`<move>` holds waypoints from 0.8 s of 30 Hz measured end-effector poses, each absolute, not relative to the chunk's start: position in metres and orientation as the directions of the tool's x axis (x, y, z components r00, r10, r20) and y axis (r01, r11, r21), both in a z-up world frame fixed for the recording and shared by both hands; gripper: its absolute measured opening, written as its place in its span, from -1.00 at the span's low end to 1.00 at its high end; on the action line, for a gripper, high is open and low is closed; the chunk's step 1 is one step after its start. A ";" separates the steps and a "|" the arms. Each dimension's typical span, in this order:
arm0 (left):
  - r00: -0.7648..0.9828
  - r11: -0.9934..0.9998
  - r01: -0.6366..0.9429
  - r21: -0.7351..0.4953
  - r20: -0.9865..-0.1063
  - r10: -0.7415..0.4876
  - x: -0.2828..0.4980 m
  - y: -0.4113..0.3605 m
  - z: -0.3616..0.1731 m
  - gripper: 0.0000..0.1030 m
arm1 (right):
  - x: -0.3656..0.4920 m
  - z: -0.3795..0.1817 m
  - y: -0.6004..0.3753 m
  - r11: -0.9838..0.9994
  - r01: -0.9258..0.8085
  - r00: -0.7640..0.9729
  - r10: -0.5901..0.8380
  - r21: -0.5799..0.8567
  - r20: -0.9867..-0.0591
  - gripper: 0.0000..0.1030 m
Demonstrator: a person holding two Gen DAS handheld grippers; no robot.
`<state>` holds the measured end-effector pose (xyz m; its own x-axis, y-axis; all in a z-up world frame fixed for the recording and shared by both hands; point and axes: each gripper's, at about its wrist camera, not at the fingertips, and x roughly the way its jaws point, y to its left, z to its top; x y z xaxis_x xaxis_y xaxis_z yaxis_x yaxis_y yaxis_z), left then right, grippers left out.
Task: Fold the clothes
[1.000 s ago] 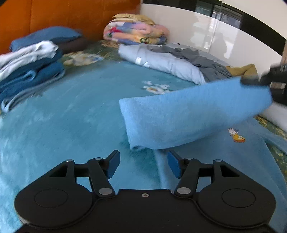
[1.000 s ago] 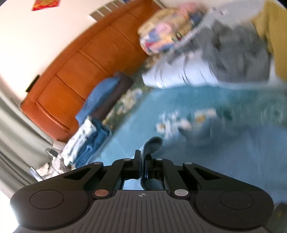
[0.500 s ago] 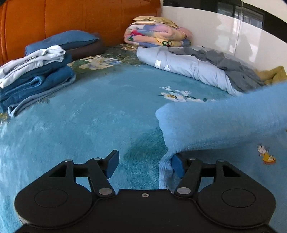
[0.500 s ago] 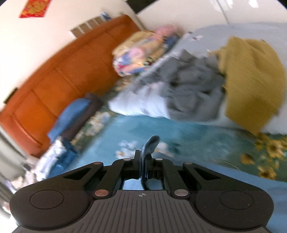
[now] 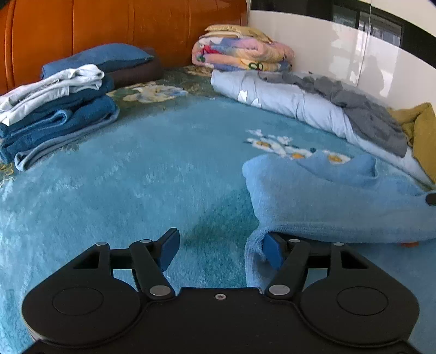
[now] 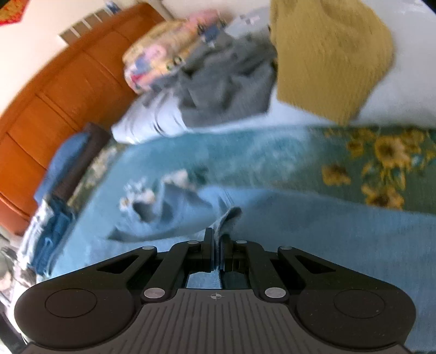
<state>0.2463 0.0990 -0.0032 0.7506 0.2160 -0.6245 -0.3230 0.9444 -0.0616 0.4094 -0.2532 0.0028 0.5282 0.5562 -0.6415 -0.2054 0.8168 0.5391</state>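
A light blue fleece garment (image 5: 338, 201) lies on the teal bed blanket (image 5: 136, 179), its upper layer folded over toward the right. My left gripper (image 5: 219, 249) is open low over the blanket, and the right fingertip (image 5: 272, 249) sits under the garment's left edge. In the right wrist view the same light blue garment (image 6: 340, 228) spreads below my right gripper (image 6: 216, 239), which is shut on a pinch of its cloth. This view is blurred by motion.
A stack of folded blue and white clothes (image 5: 54, 114) sits at the left. A folded floral quilt (image 5: 239, 54) lies by the orange headboard (image 5: 122, 24). A pale blue garment, a grey garment (image 5: 354, 106) and a mustard one (image 5: 419, 128) are piled along the white wall at the right.
The right gripper has carried the garment's edge down and rightward, so the raised flap now lies folded on the lower layer. The left gripper has stayed open at the garment's left edge.
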 end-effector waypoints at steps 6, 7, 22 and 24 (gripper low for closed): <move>0.735 0.946 -0.321 -0.047 -0.643 0.218 0.247 0.098 -0.010 0.30 | 0.417 -0.011 -0.248 0.847 -0.186 0.493 0.518 0.497 -0.699 -0.95; 0.734 0.947 -0.319 -0.042 -0.643 0.219 0.247 0.098 -0.010 0.31 | 0.418 -0.017 -0.248 0.852 -0.173 0.483 0.510 0.494 -0.712 -0.95; 0.727 0.949 -0.301 -0.092 -0.666 0.166 0.224 0.110 0.007 0.45 | 0.399 0.015 -0.259 0.857 -0.184 0.522 0.501 0.482 -0.690 -0.44; 0.730 0.945 -0.306 -0.115 -0.666 0.155 0.213 0.113 0.013 0.46 | 0.382 0.026 -0.276 0.845 -0.172 0.559 0.507 0.507 -0.656 -0.38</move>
<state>0.2132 0.1129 0.0127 0.7299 0.1555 -0.6656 -0.3059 0.9451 -0.1146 0.3823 -0.2762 0.0258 0.5592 0.5072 -0.6558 -0.1718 0.8448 0.5068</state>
